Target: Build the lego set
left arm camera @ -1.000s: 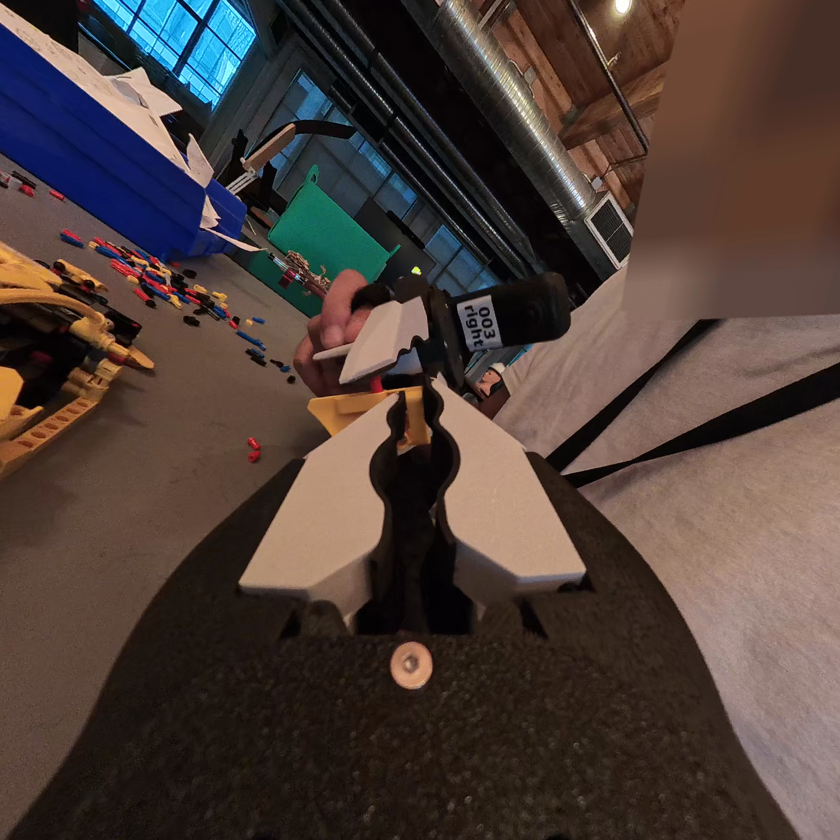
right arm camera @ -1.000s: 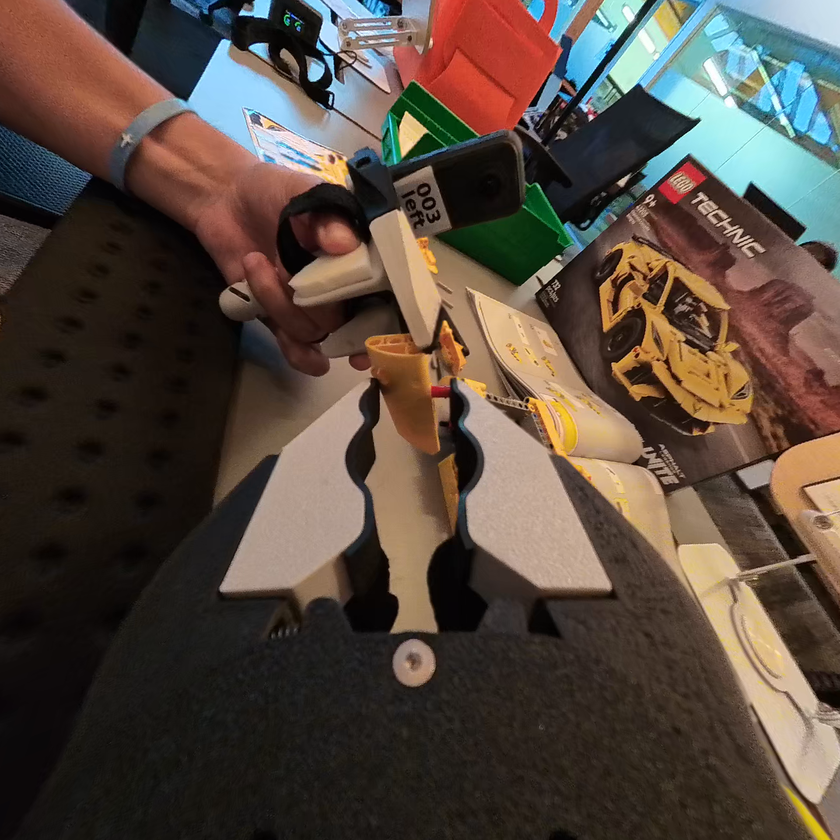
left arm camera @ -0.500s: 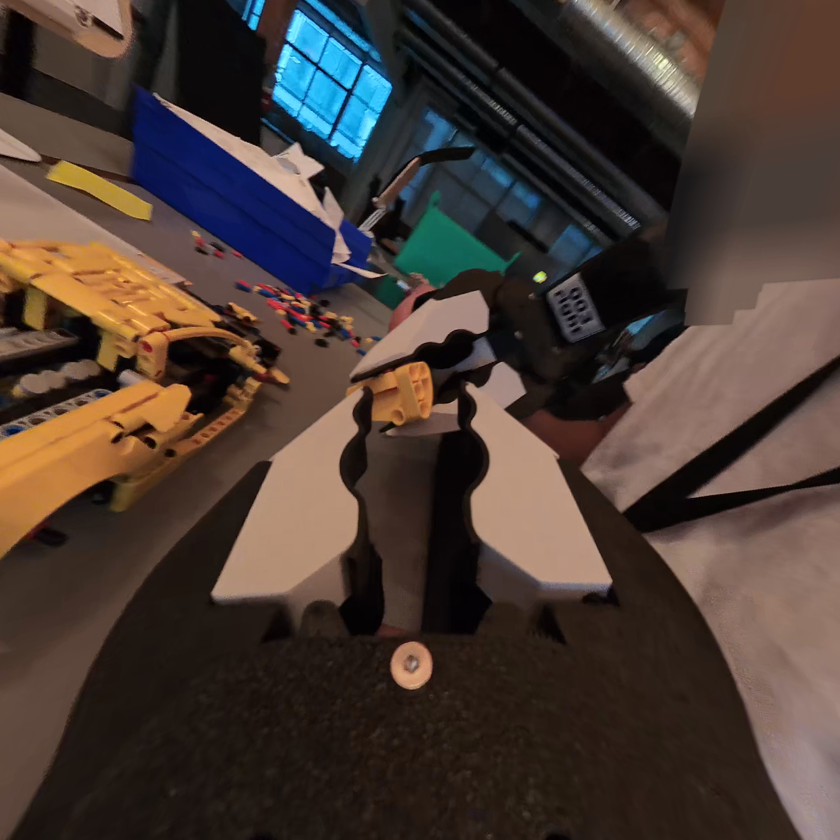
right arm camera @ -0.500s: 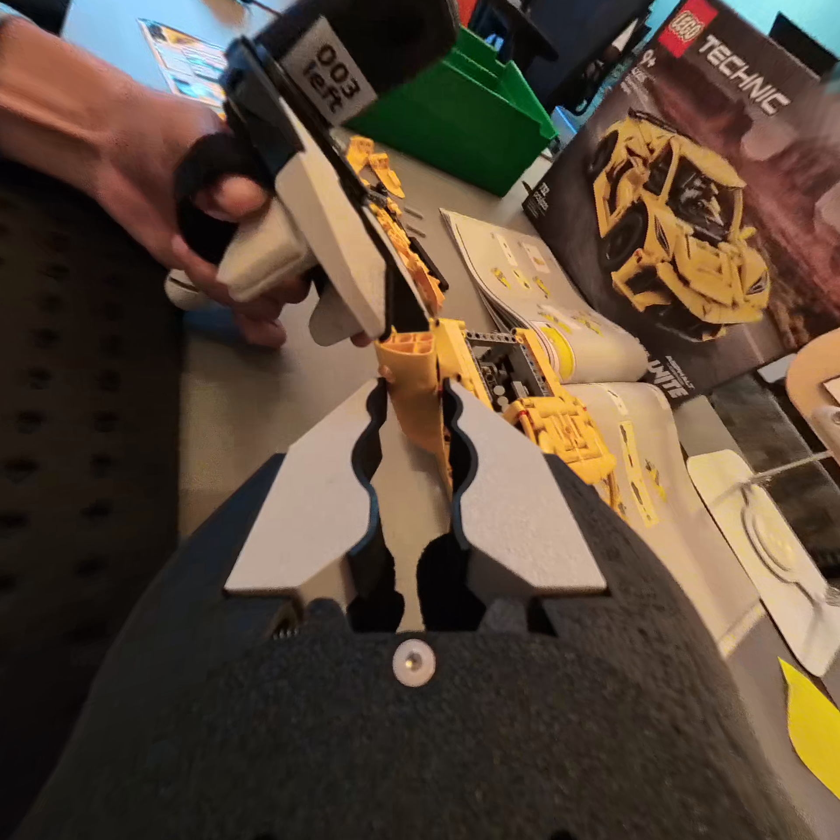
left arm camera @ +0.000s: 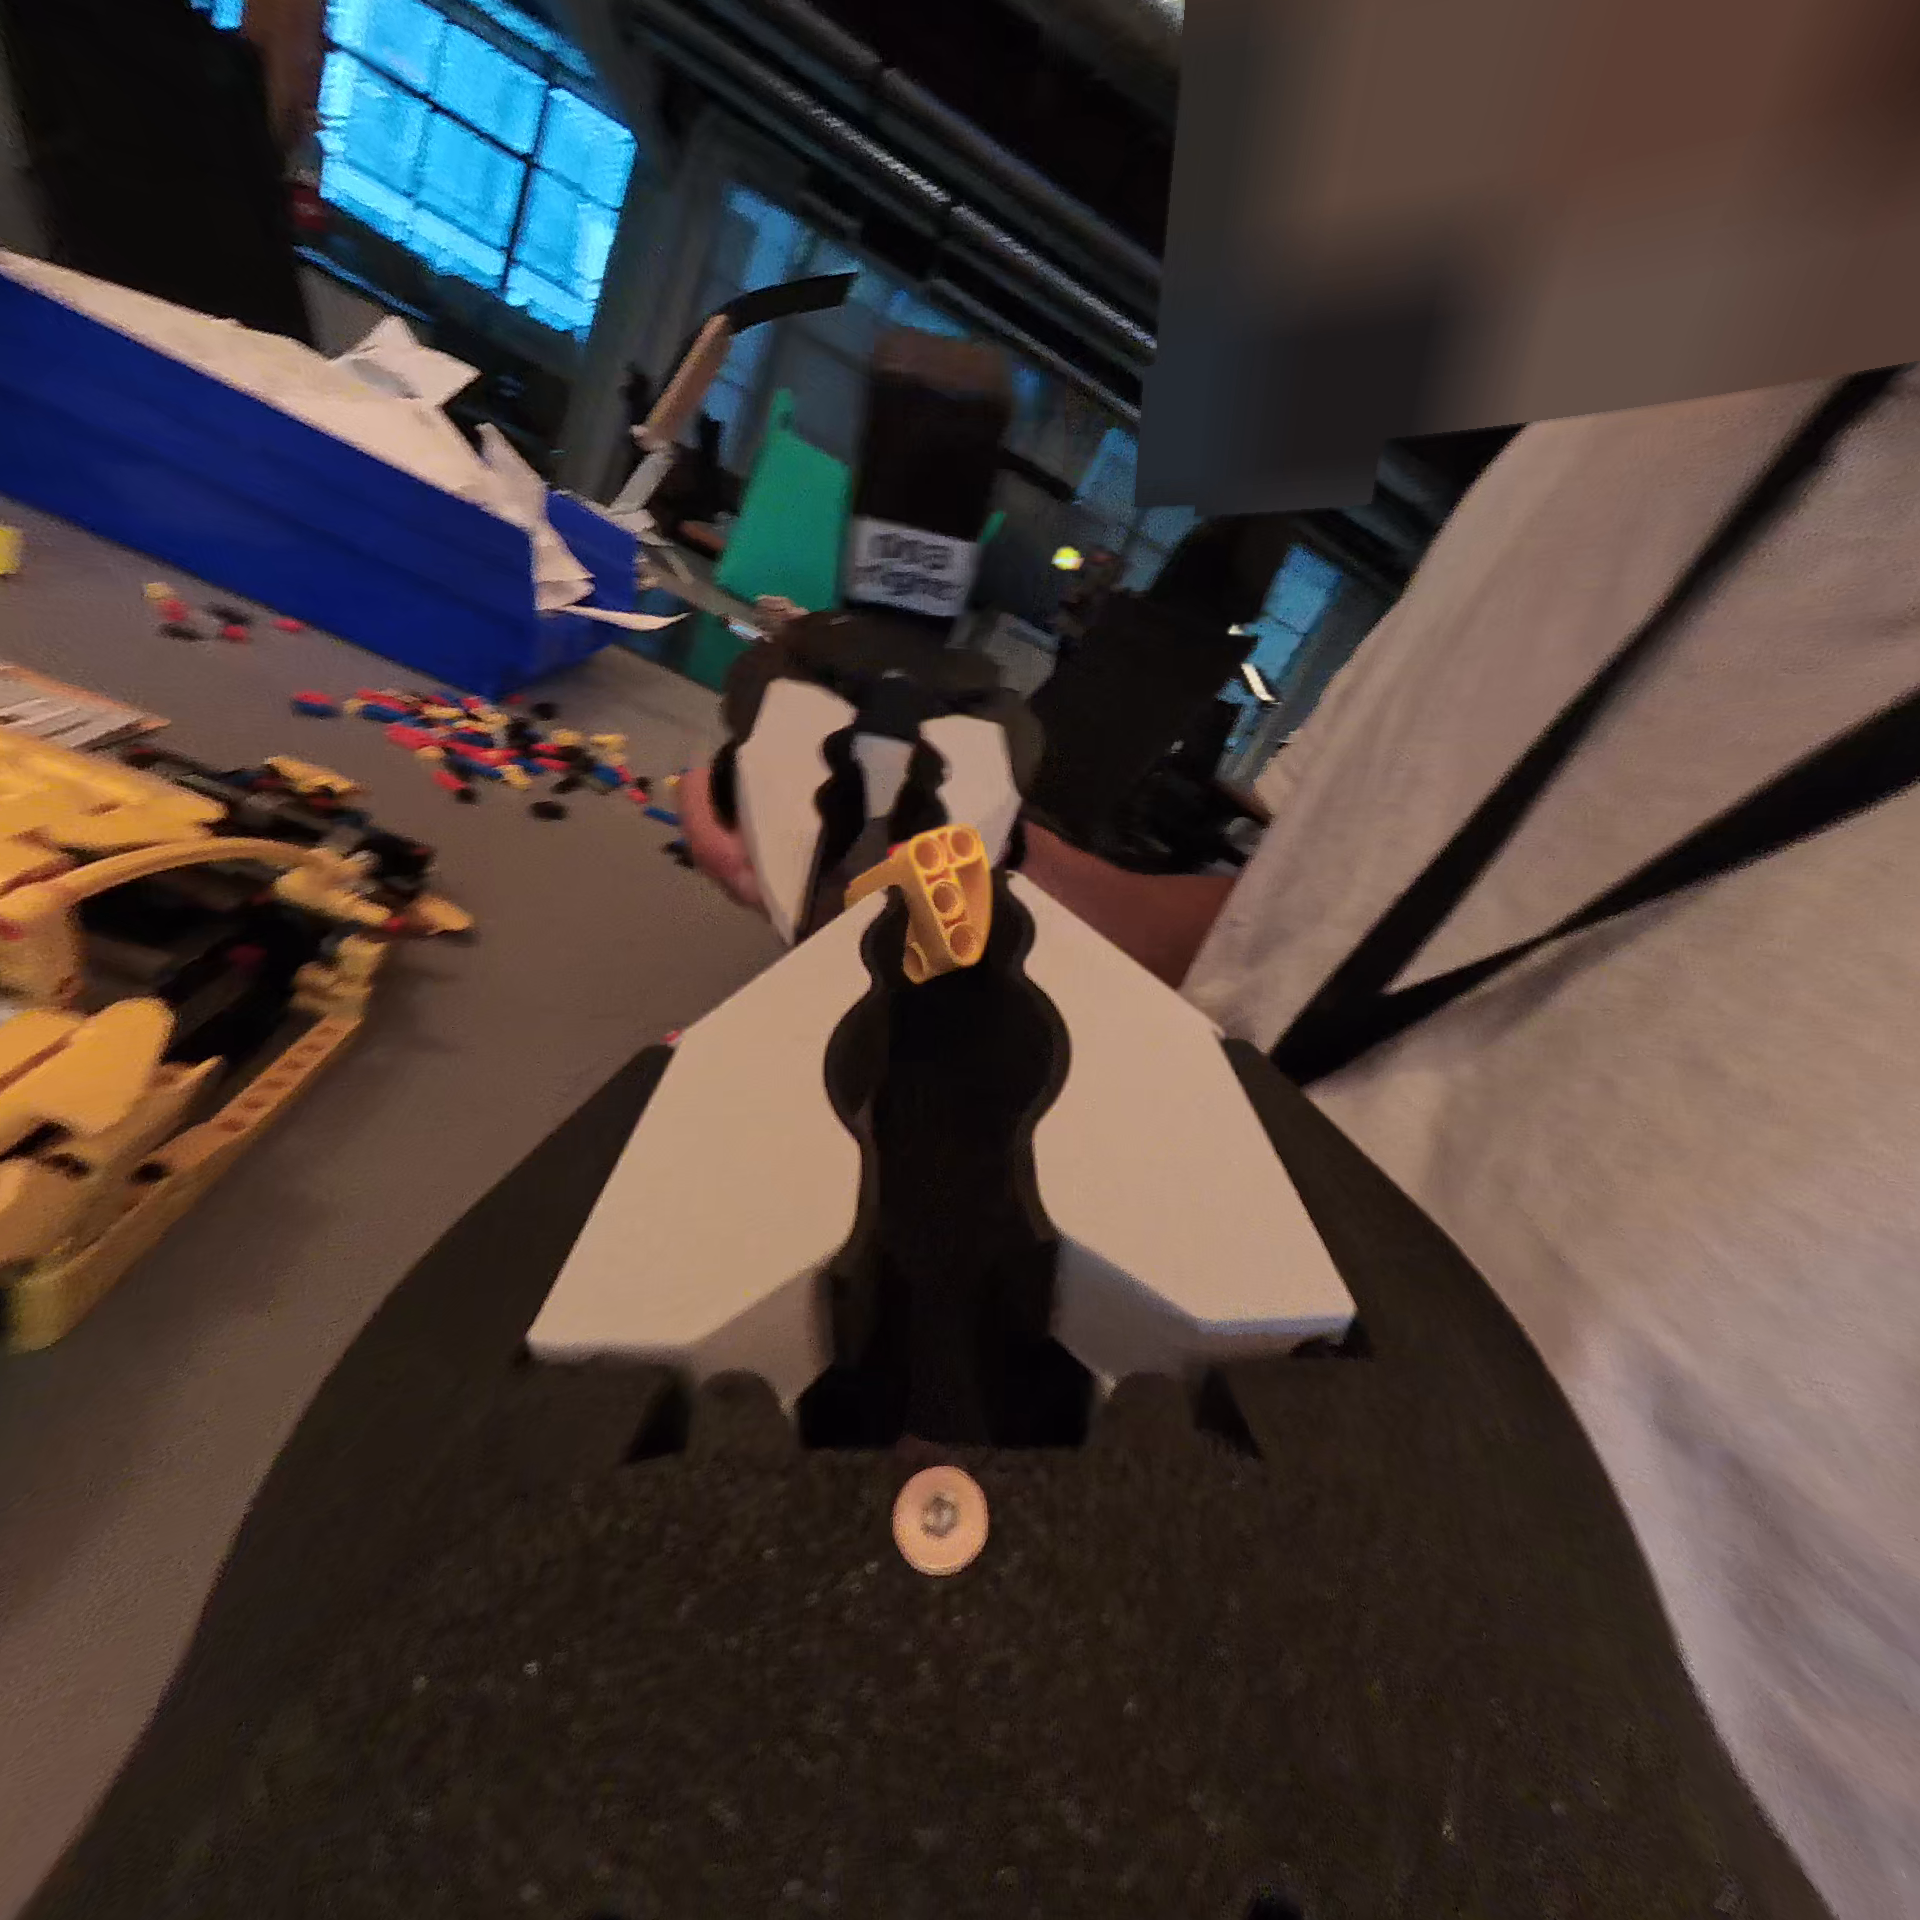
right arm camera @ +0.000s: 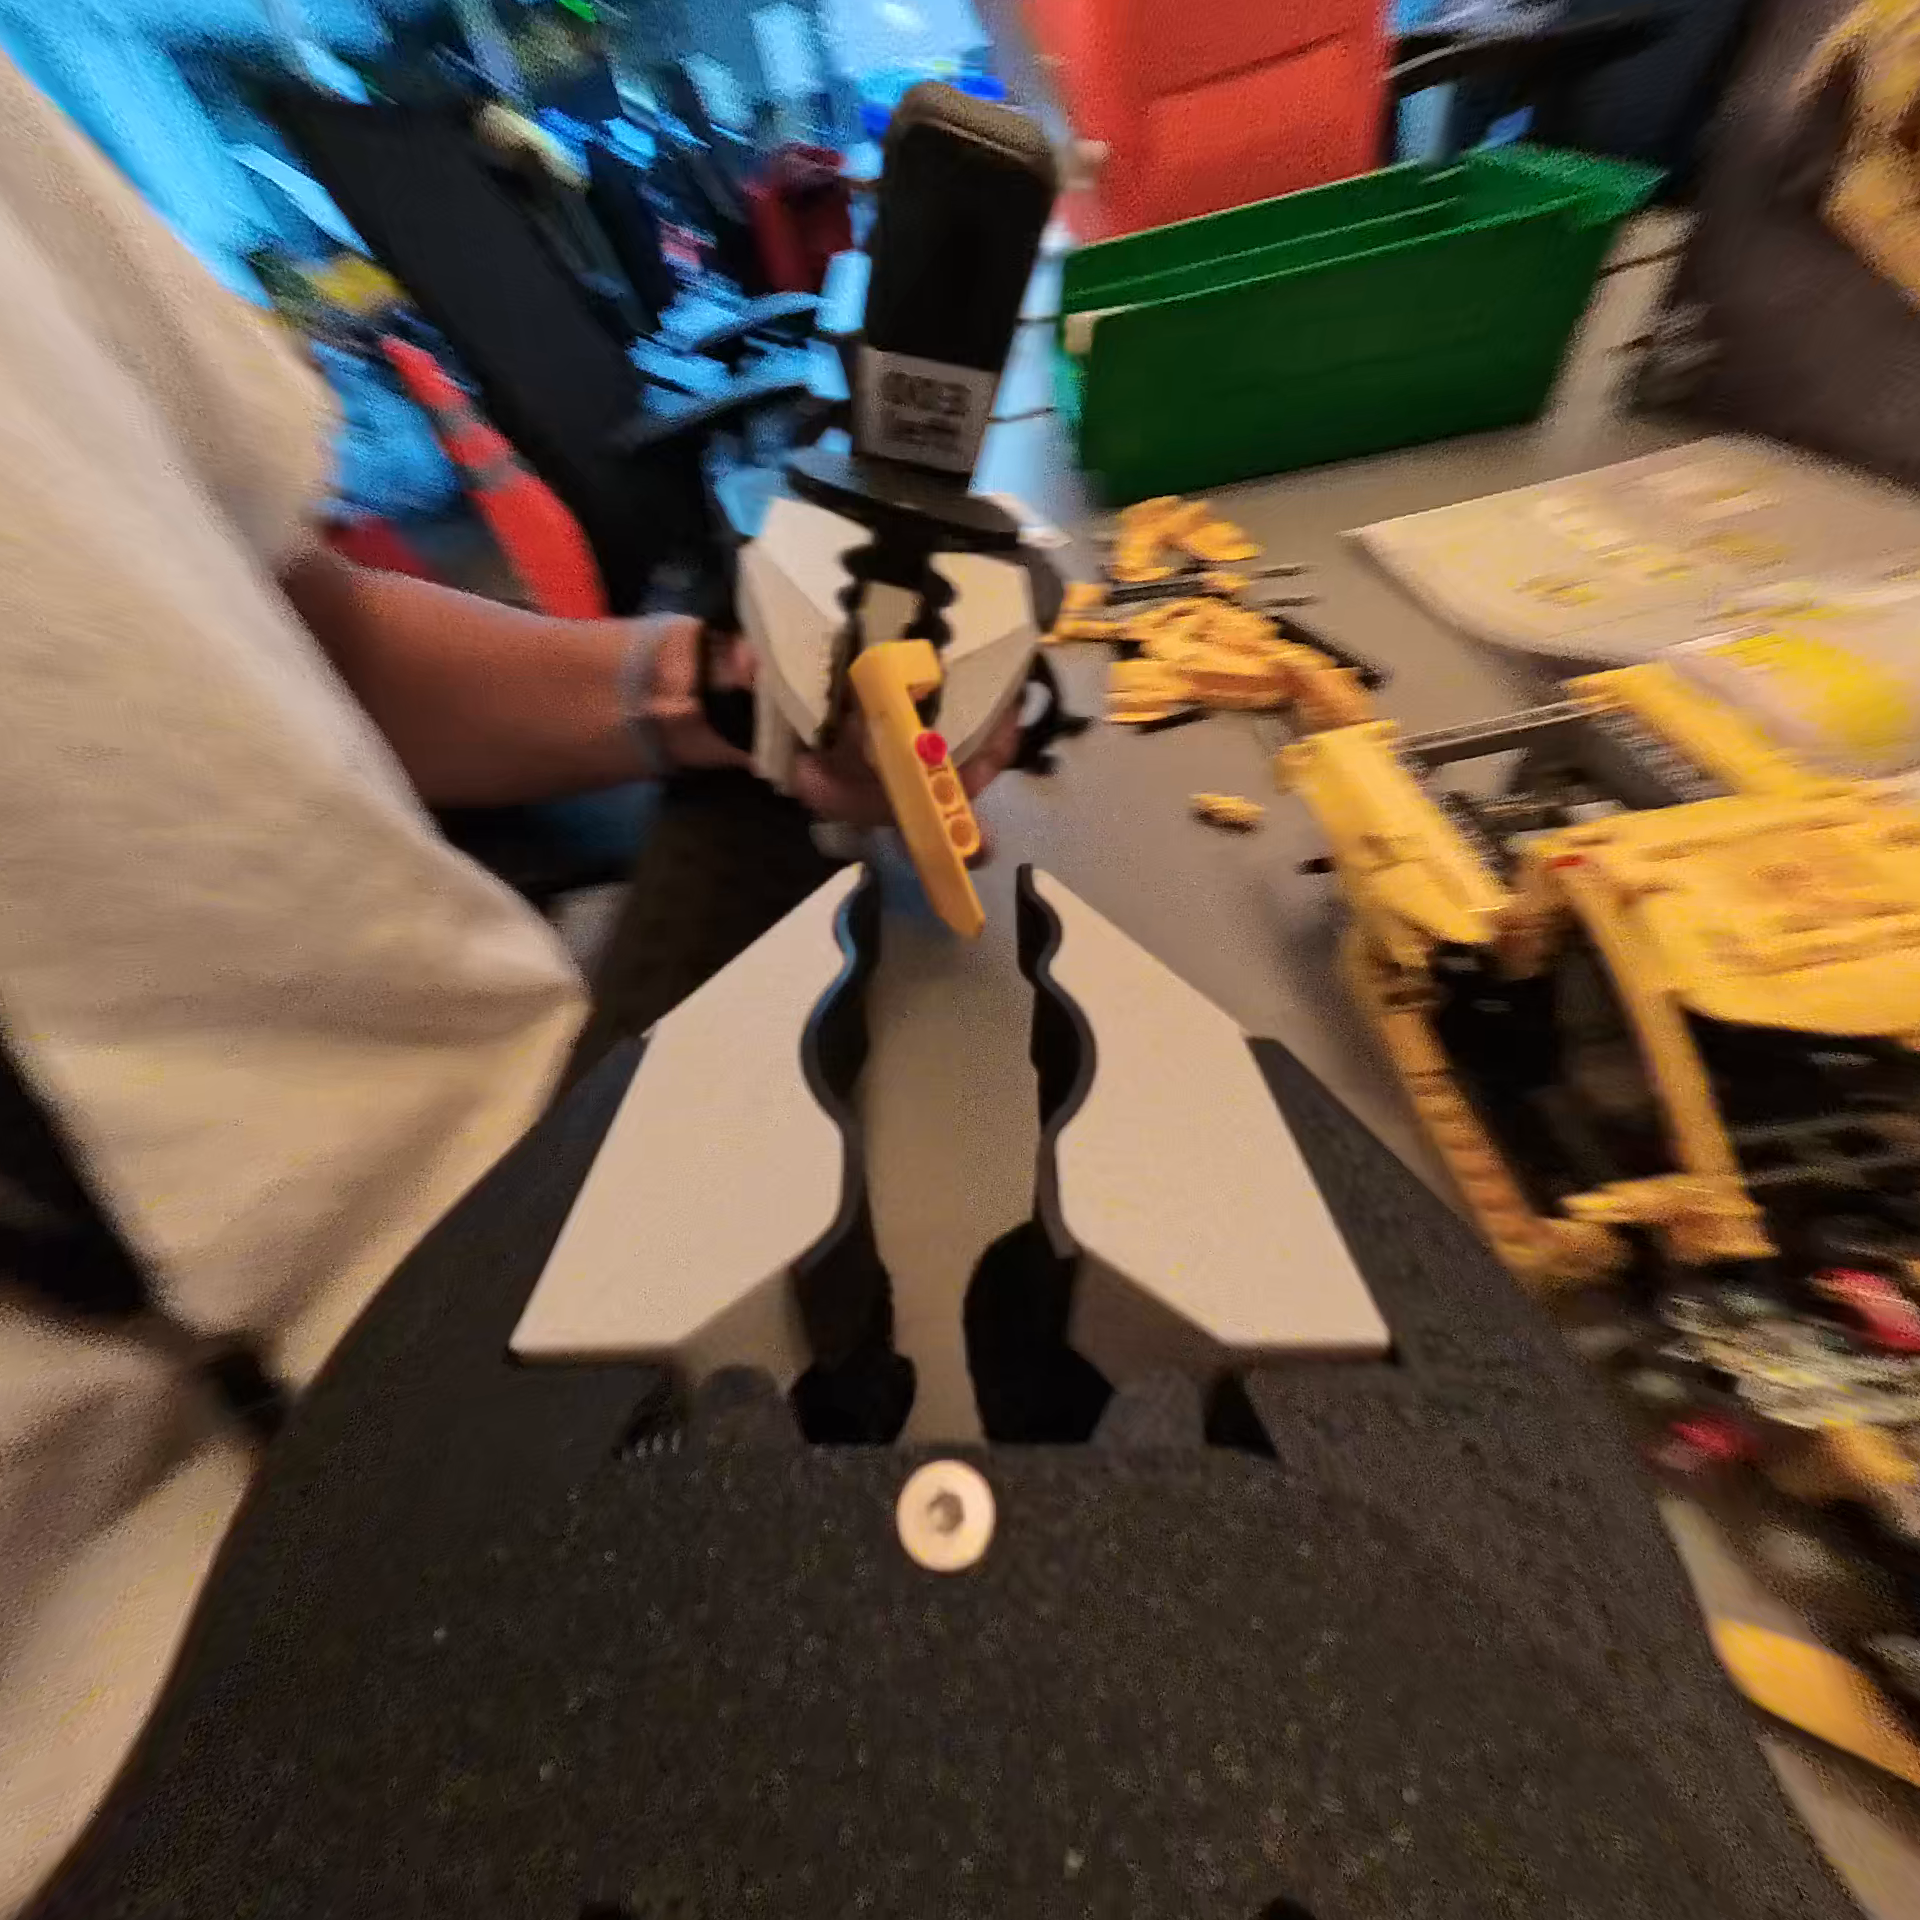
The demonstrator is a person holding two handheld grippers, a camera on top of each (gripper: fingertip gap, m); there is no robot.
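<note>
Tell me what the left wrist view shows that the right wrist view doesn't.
Only the left wrist view shows the blue bin with white paper and the scattered small red, blue and black pieces. Only the right wrist view shows the green bin, the open instruction booklet and a red pin in the yellow piece. Both show that yellow piece held in the left tongs, the open right tongs, and the partly built yellow car.

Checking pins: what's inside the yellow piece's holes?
A red pin sits in one hole of the yellow piece; two holes beside it look empty. The part clamped in the left tool is hidden.
</note>
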